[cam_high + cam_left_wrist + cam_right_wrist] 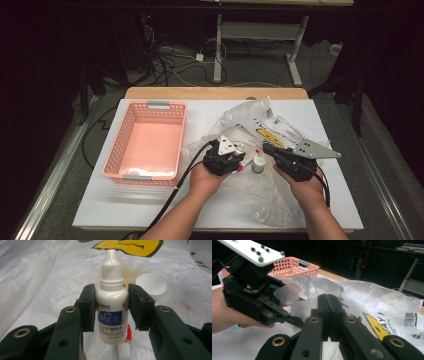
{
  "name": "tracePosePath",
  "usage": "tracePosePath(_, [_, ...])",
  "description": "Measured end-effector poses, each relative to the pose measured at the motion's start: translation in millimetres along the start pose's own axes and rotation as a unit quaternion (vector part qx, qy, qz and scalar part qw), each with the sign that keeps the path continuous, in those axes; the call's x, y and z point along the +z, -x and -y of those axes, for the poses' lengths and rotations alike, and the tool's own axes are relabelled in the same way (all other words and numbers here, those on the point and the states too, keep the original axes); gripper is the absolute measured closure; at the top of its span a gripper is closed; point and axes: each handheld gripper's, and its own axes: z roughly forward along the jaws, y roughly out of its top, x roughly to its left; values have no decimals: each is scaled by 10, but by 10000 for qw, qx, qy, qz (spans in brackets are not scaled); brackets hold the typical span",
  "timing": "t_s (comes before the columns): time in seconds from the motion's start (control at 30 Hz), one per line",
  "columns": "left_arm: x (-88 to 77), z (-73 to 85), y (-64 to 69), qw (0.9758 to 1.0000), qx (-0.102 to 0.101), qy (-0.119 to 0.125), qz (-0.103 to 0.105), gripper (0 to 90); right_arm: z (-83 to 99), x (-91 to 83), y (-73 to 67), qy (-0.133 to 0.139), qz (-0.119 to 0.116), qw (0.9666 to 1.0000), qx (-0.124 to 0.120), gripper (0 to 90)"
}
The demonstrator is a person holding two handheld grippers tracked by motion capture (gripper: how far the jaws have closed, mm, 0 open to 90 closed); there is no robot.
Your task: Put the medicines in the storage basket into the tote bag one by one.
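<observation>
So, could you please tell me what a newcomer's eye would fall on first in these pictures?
First, the small white dropper bottle with a blue ear label, standing upright between the jaws of the left hand-held gripper, which press its sides. Next, the pink basket on the left of the white table. Then the crumpled clear plastic bag with a yellow mark, where the right hand-held gripper is shut on the plastic.

Overhead light is hitting the white desk (150, 200) pretty hard while everything around is sitting in darkness. Plastic bag (37, 277) is glaring a bit, and the nearest jaws are looking soft.

Pink basket (150, 142) on white table (100, 205)
</observation>
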Motion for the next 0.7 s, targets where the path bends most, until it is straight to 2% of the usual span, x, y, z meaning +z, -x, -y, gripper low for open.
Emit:
tracePosePath(0.23, [183,-14,-51,9999,8,-30,-136,582,23,29,8,-27,0,10000,49,900])
tracePosePath(0.47, [314,3,-119,9996,-77,-24,-282,582,43,46,16,-78,-10,10000,55,900])
tracePosePath(0.57, [343,11,-134,9995,-160,7,-267,581,44,47,13,-80,-9,9999,65,900])
tracePosePath(0.7, [389,34,-137,9995,-171,-38,-247,581,48,45,15,-80,-11,9999,61,900])
